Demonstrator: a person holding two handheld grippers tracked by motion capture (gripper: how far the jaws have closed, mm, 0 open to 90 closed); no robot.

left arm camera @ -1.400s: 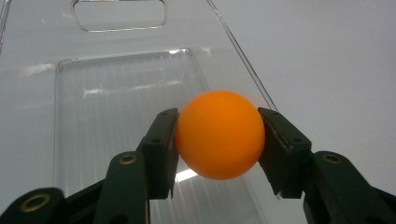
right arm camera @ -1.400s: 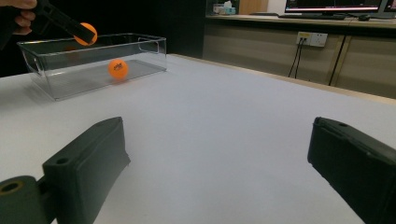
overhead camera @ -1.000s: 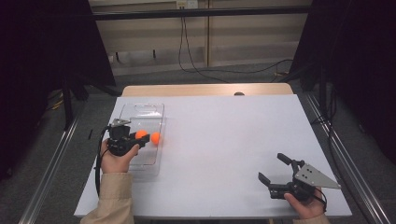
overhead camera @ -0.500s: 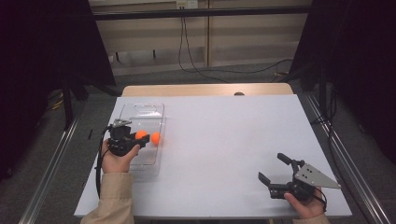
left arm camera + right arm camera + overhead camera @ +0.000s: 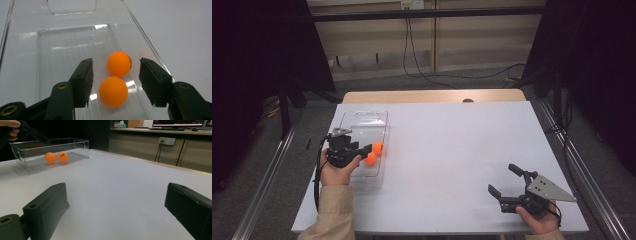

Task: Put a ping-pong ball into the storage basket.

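A clear plastic box [image 5: 361,116] stands at the table's left side with two orange balls in it, one [image 5: 377,147] slightly farther than the other [image 5: 370,158]. My left gripper [image 5: 363,151] hangs over the box, open. In the left gripper view the jaws [image 5: 115,75] stand either side of the balls, the near ball [image 5: 113,91] and the far ball [image 5: 119,63], touching neither; both lie on the box floor [image 5: 65,50]. My right gripper [image 5: 502,178] rests open near the front right, nothing between its jaws [image 5: 117,195]. It looks across at the box [image 5: 75,145] and balls [image 5: 50,157].
The white table top [image 5: 452,140] spreads wide between the two grippers. A wooden strip [image 5: 432,96] runs along the far edge. Metal rails [image 5: 267,175] flank both sides. The hand [image 5: 10,125] with the left gripper is behind the box in the right gripper view.
One orange ball by the left gripper's jaws now lies a little nearer the person than before. The right gripper has stayed put.
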